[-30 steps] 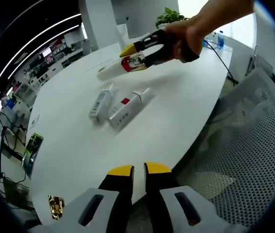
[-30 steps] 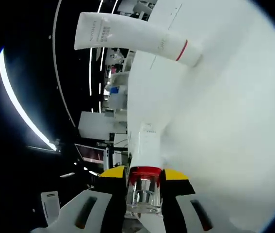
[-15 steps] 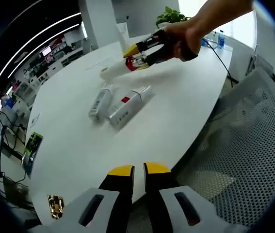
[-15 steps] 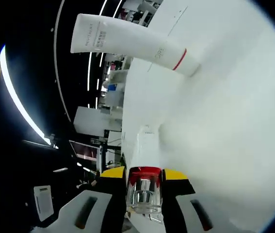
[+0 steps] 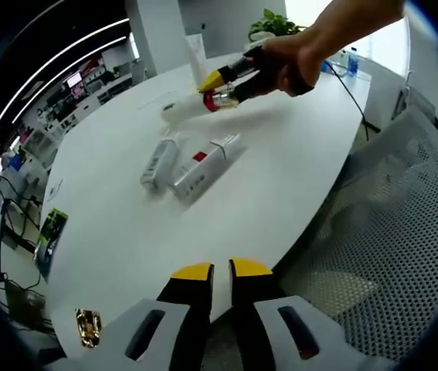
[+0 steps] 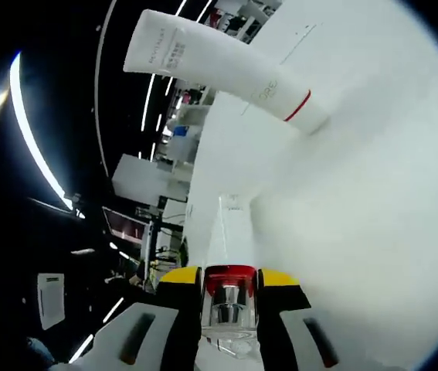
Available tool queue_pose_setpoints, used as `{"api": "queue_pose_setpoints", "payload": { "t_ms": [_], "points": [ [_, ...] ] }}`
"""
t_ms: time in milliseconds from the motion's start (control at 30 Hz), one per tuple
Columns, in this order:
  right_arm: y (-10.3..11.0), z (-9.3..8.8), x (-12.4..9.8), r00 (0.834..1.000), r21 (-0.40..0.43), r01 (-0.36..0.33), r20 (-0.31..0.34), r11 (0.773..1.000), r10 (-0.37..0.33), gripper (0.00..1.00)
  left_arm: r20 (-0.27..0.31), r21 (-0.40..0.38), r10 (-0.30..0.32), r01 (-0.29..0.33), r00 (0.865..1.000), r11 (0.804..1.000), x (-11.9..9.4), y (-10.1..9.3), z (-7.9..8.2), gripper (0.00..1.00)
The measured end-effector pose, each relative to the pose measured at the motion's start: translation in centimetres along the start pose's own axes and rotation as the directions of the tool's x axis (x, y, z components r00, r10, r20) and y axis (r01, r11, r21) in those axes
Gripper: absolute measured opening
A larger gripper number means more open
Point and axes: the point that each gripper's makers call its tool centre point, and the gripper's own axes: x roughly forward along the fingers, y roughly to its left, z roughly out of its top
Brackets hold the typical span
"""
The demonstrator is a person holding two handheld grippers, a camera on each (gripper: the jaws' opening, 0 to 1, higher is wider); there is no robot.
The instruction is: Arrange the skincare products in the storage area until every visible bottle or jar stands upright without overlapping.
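Note:
My right gripper (image 5: 217,86), held by a hand, hovers over the far part of the white table (image 5: 118,247). It is shut on the clear, red-ringed cap of a white bottle (image 5: 188,107), which lies nearly level above the tabletop. In the right gripper view that cap (image 6: 230,297) sits between the jaws and the body points ahead. A tall white tube with a red band (image 6: 219,66) stands beyond it, seen far back as the tall white tube (image 5: 196,52). Two white products, a small bottle (image 5: 159,161) and a red-marked tube (image 5: 203,171), lie side by side mid-table. My left gripper (image 5: 211,270) is shut on nothing at the near edge.
A grey mesh chair (image 5: 388,216) stands to the right of the table. A potted plant (image 5: 269,27) and a blue water bottle (image 5: 350,62) are at the far end. A green packet (image 5: 51,236) and a small gold item (image 5: 89,328) sit at the left.
The right gripper has carried the white bottle a little farther away, toward the standing tube. The left gripper and the two lying products have not moved.

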Motion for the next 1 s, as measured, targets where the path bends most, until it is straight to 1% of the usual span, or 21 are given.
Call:
{"api": "queue_pose_setpoints", "payload": {
  "t_ms": [33, 100, 133, 167, 200, 267, 300, 333, 367, 433, 567, 633, 700, 733, 767, 800, 833, 867, 900, 933, 1000],
  "points": [
    [-0.2, -0.1, 0.0, 1.000, -0.030, 0.014, -0.010, 0.999, -0.014, 0.19, 0.000, -0.001, 0.000, 0.000, 1.000, 1.000, 0.0, 0.0, 0.0, 0.04],
    [0.1, 0.0, 0.1, 1.000, -0.019, 0.005, -0.007, 1.000, -0.006, 0.19, -0.002, 0.000, 0.000, 0.000, 1.000, 1.000, 0.0, 0.0, -0.1, 0.04],
    [-0.2, -0.2, 0.1, 0.999, -0.072, 0.027, -0.024, 0.997, -0.029, 0.19, -0.003, -0.001, 0.000, 0.000, 1.000, 1.000, 0.0, 0.0, -0.1, 0.04],
    [-0.1, -0.1, 0.2, 0.999, -0.076, 0.033, -0.021, 0.997, -0.034, 0.19, -0.001, -0.001, 0.001, -0.001, 1.000, 1.000, 0.0, 0.0, 0.0, 0.04],
    [-0.3, -0.2, 0.2, 0.998, -0.120, 0.049, -0.030, 0.992, -0.053, 0.19, 0.000, 0.000, 0.000, 0.000, 1.000, 1.000, 0.0, 0.0, 0.0, 0.04],
    [-0.1, -0.3, 0.2, 0.998, -0.123, 0.053, -0.030, 0.991, -0.057, 0.19, -0.002, 0.003, -0.002, 0.002, 1.000, 1.000, 0.0, 0.0, 0.0, 0.04],
    [-0.2, -0.3, 0.2, 0.997, -0.177, 0.063, -0.033, 0.982, -0.069, 0.19, -0.003, 0.000, -0.002, 0.002, 1.000, 1.000, 0.0, 0.0, -0.1, 0.04],
    [0.0, -0.4, 0.2, 0.998, -0.153, 0.057, -0.032, 0.987, -0.063, 0.19, -0.003, -0.001, -0.003, 0.003, 1.000, 1.000, 0.0, 0.0, -0.1, 0.04],
    [-0.8, -0.2, 0.2, 0.995, -0.193, 0.092, -0.025, 0.977, -0.099, 0.19, -0.005, 0.001, -0.002, 0.002, 1.000, 1.000, 0.0, 0.0, -0.1, 0.04],
    [-0.9, -0.9, 0.3, 0.986, -0.296, 0.121, -0.072, 0.947, -0.148, 0.19, -0.007, -0.001, -0.003, 0.003, 1.000, 1.000, 0.0, 0.0, -0.1, 0.04],
    [-1.1, -0.8, 0.5, 0.982, -0.355, 0.137, -0.076, 0.925, -0.175, 0.19, -0.007, -0.001, -0.002, 0.002, 1.000, 1.000, 0.0, 0.0, -0.1, 0.04],
    [-1.4, -0.7, 0.4, 0.975, -0.406, 0.152, -0.087, 0.901, -0.204, 0.19, -0.007, -0.001, -0.002, 0.002, 1.000, 1.000, 0.0, 0.0, -0.1, 0.04],
    [-1.6, -0.6, 0.4, 0.966, -0.471, 0.171, -0.091, 0.865, -0.241, 0.19, -0.005, -0.002, -0.001, 0.001, 1.000, 1.000, 0.0, 0.0, -0.1, 0.04],
    [-1.7, -0.6, 0.4, 0.958, -0.527, 0.182, -0.095, 0.830, -0.271, 0.19, -0.007, -0.002, -0.001, 0.001, 1.000, 1.000, 0.1, 0.0, -0.2, 0.04],
    [-1.7, -0.6, 0.5, 0.953, -0.554, 0.188, -0.095, 0.811, -0.286, 0.19, -0.007, -0.002, -0.001, 0.001, 1.000, 1.000, 0.0, 0.0, -0.2, 0.04],
    [-1.8, -0.7, 0.5, 0.950, -0.564, 0.192, -0.098, 0.803, -0.296, 0.19, -0.005, -0.002, -0.001, 0.001, 1.000, 1.000, 0.0, 0.1, -0.1, 0.04],
    [-2.1, -0.6, 0.5, 0.941, -0.607, 0.203, -0.096, 0.768, -0.325, 0.19, -0.005, -0.003, 0.000, 0.000, 1.000, 1.000, 0.0, 0.1, -0.1, 0.04],
    [-2.4, -0.6, 0.5, 0.928, -0.662, 0.213, -0.094, 0.719, -0.361, 0.19, -0.005, -0.003, 0.000, 0.000, 1.000, 1.000, 0.0, 0.1, -0.1, 0.04],
    [-2.5, -0.7, 0.6, 0.922, -0.681, 0.217, -0.094, 0.699, -0.377, 0.19, -0.006, -0.002, 0.000, 0.000, 1.000, 1.000, 0.0, 0.1, -0.1, 0.04],
    [-2.7, -0.7, 0.6, 0.909, -0.726, 0.226, -0.083, 0.649, -0.409, 0.19, -0.004, -0.003, 0.000, 0.000, 1.000, 1.000, 0.0, 0.1, -0.1, 0.04],
    [-3.0, -0.8, 0.7, 0.898, -0.759, 0.227, -0.080, 0.611, -0.433, 0.19, -0.005, -0.003, -0.001, 0.001, 1.000, 1.000, 0.0, 0.0, -0.1, 0.04]
  ]
}}
